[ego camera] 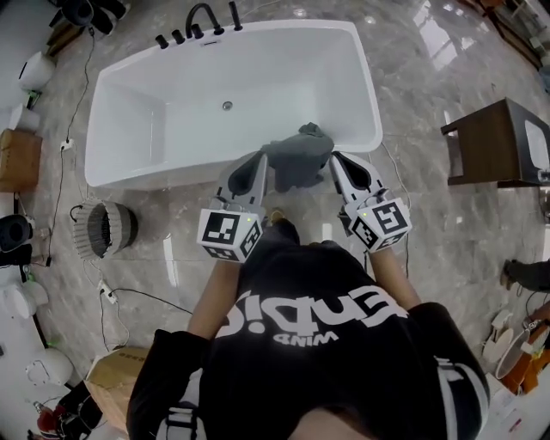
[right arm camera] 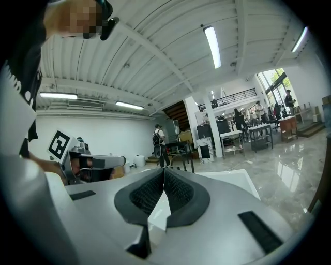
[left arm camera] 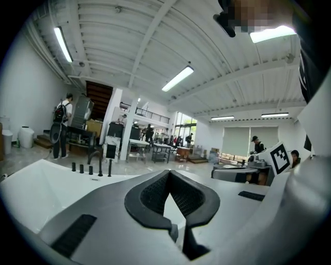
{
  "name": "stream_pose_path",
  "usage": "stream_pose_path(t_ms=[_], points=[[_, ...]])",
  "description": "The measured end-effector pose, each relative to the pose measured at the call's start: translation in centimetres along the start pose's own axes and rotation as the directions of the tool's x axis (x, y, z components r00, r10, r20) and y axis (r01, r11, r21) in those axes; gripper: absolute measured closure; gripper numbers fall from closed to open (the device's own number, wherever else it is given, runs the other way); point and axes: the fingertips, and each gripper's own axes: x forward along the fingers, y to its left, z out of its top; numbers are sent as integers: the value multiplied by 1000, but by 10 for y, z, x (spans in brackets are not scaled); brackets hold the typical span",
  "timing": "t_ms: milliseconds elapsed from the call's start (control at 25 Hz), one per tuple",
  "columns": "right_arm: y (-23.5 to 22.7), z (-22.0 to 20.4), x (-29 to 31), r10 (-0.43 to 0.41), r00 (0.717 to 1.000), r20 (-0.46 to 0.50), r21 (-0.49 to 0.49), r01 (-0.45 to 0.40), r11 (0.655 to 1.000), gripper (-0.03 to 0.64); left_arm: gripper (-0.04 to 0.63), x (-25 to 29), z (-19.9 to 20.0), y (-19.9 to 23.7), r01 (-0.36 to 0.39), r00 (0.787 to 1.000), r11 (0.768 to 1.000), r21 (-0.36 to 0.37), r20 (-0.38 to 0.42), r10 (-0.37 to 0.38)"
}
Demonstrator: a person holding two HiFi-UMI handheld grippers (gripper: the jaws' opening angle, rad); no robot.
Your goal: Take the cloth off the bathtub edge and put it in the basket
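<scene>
A crumpled grey cloth (ego camera: pixel 299 156) is draped over the near rim of the white bathtub (ego camera: pixel 155 179), towards its right end. My left gripper (ego camera: pixel 260 161) sits just left of the cloth and my right gripper (ego camera: pixel 335 161) just right of it, both pointing at the tub. In the left gripper view the left gripper (left arm camera: pixel 169 174) has its jaws shut with nothing between them. The right gripper (right arm camera: pixel 164 171) looks the same in its own view. The cloth shows in neither gripper view. The basket (ego camera: pixel 105 229) stands on the floor left of me, in front of the tub.
Black taps (ego camera: pixel 198 26) line the tub's far left rim. A dark wooden stool (ego camera: pixel 498 142) stands to the right. A cardboard box (ego camera: pixel 17 159) and cables (ego camera: pixel 103 288) lie at the left. People (left arm camera: pixel 61 129) move about the hall beyond.
</scene>
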Motion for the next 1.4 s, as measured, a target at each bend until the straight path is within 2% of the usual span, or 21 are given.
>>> stream_pose_path(t_ms=[280, 760, 1040, 1400], points=[[-9, 8, 24, -41, 999, 5, 5, 41, 999, 603, 583, 31, 11, 17, 56, 998, 998, 3, 1, -56], [-43, 18, 43, -38, 999, -20, -8, 38, 999, 603, 583, 66, 15, 26, 28, 1000, 999, -27, -2, -28], [-60, -6, 62, -9, 998, -69, -5, 9, 1000, 603, 583, 94, -11, 31, 29, 999, 998, -53, -44, -32], [-78, -77, 90, 38, 990, -134, 17, -36, 999, 603, 583, 136, -86, 48, 17, 994, 992, -128, -104, -31]])
